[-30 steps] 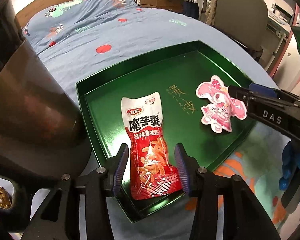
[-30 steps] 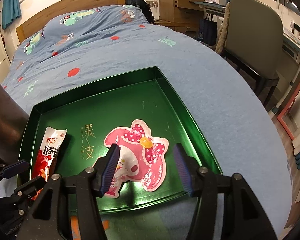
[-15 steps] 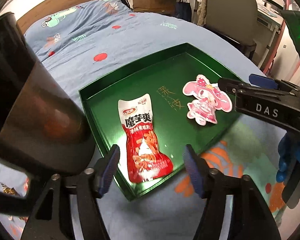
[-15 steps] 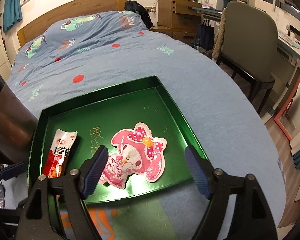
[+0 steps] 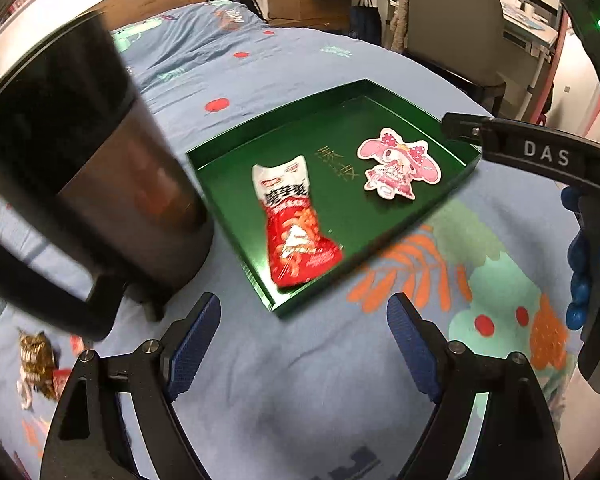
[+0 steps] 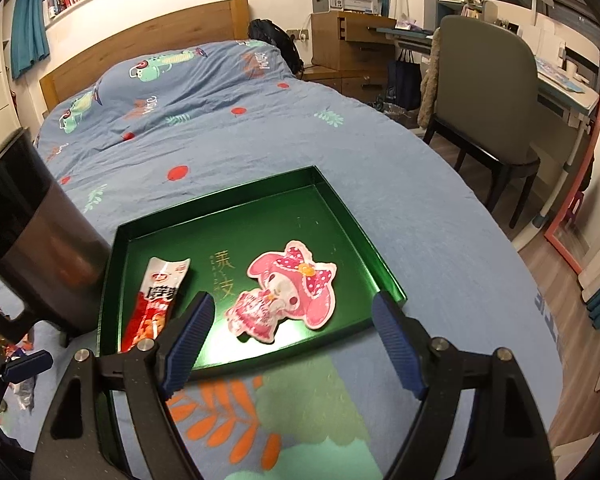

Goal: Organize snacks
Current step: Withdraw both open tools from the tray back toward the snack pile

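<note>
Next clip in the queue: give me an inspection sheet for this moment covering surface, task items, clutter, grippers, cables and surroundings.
Surface: blue patterned bedspread on a bed, wrinkled toward the headboard.
Task items: shallow green metal tray holding a red and white snack pouch on its left side and a pink cartoon-character snack packet on its right; both lie flat, apart.
Clutter: tall dark tumbler with a handle standing left of the tray; gold wrapped snack and other small wrappers on the bedspread beside it.
Grippers: left gripper and right gripper both have jaws open, empty, short of the tray.
Cables: nothing seen.
Surroundings: grey chair, desk, wooden drawer unit, printer, bookshelf.
</note>
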